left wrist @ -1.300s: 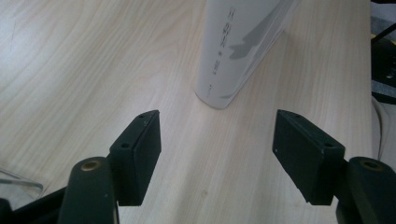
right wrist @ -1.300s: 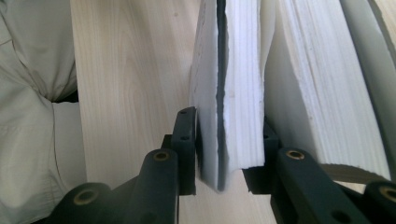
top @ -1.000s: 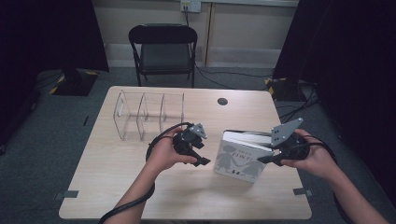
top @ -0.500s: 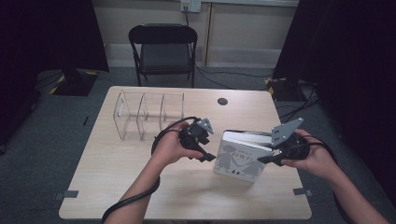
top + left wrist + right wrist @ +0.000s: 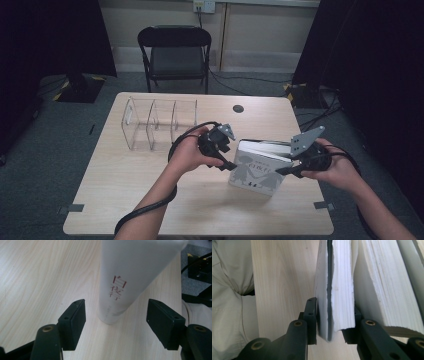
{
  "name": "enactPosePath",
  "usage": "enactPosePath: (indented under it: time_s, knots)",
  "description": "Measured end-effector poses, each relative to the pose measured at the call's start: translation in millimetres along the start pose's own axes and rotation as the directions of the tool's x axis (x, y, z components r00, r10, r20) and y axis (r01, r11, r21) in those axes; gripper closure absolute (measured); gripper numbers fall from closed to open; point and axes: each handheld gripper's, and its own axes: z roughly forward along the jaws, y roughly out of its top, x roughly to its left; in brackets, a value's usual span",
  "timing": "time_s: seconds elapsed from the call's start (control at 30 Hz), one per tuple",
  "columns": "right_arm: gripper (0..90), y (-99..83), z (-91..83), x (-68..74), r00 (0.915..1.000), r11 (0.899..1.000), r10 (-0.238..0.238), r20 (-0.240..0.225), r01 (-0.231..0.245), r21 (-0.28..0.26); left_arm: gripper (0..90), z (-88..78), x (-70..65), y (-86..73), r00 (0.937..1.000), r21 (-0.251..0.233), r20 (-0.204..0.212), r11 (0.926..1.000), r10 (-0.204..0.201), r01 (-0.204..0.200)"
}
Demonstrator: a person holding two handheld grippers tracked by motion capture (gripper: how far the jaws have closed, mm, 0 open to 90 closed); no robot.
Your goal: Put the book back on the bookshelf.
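A white book [image 5: 256, 174] with grey figures on its cover stands on edge on the table, leaning back. Red characters run down its spine [image 5: 117, 288]. My left gripper [image 5: 231, 166] is at the book's left end. In the left gripper view it [image 5: 116, 323] is open, one jaw on each side of the spine's lower end, and neither pad touches. My right gripper [image 5: 281, 171] is at the book's right end. It [image 5: 334, 321] is shut on the front cover and a wad of pages [image 5: 339, 290], parted from the rest of the page block [image 5: 382, 297].
A clear acrylic divider rack [image 5: 155, 125] stands at the back left of the wooden table [image 5: 125, 200]. A small black disc [image 5: 238, 108] lies near the far edge. A black folding chair [image 5: 175, 50] stands beyond the table. Cables trail from both grippers.
My left hand has moved right and slightly up, bringing its gripper to the book's spine. The right hand and the book have stayed put.
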Motion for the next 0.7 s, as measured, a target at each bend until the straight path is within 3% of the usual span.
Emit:
enactPosePath:
  time_s: [0.7]
  knots:
    - [70.1, -1.1, 0.2, -0.8, 1.0, 1.0, 0.003, -0.002, -0.003, -0.008, 34.0, 8.9, -1.6, 25.3, 0.9977, 0.015, 0.006, 0.9976, 0.067, -0.067]
